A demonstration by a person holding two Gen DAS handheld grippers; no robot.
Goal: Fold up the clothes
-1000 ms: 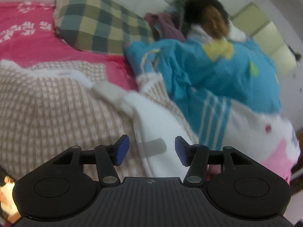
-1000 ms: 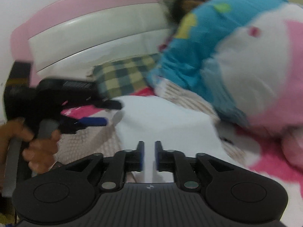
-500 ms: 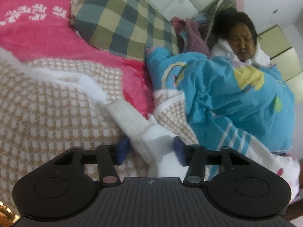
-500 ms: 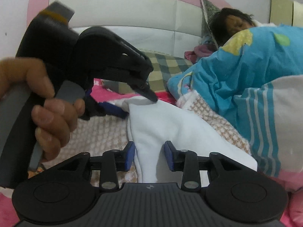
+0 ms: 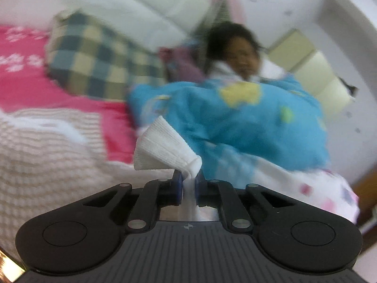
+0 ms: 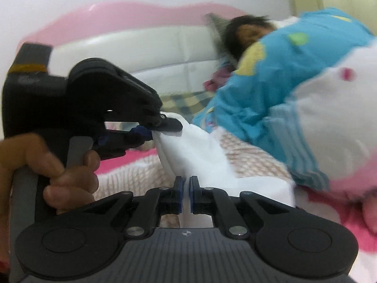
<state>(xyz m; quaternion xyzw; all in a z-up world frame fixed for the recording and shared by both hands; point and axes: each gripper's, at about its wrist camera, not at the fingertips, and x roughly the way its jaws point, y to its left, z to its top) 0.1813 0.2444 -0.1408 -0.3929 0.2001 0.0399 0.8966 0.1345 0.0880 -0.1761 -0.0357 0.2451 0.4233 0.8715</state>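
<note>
A white garment (image 6: 200, 153) is stretched between both grippers over the bed. My left gripper (image 5: 187, 179) is shut on its ribbed cuff (image 5: 162, 148), which fans out above the blue pads. In the right wrist view the left gripper (image 6: 162, 127) shows at left, held by a hand (image 6: 66, 174), pinching the garment's far end. My right gripper (image 6: 185, 184) is shut on the garment's near edge. The cloth runs slanting from one to the other.
A person (image 5: 240, 54) lies under a blue patterned quilt (image 5: 247, 122) at the right. A checked pillow (image 5: 99, 68) rests by the white headboard (image 6: 146, 49). A beige checked blanket (image 5: 42, 151) covers the pink bedsheet (image 5: 30, 89) below.
Both grippers have shut on the white garment; half a second ago each stood open around it. The cuff is now lifted off the blanket.
</note>
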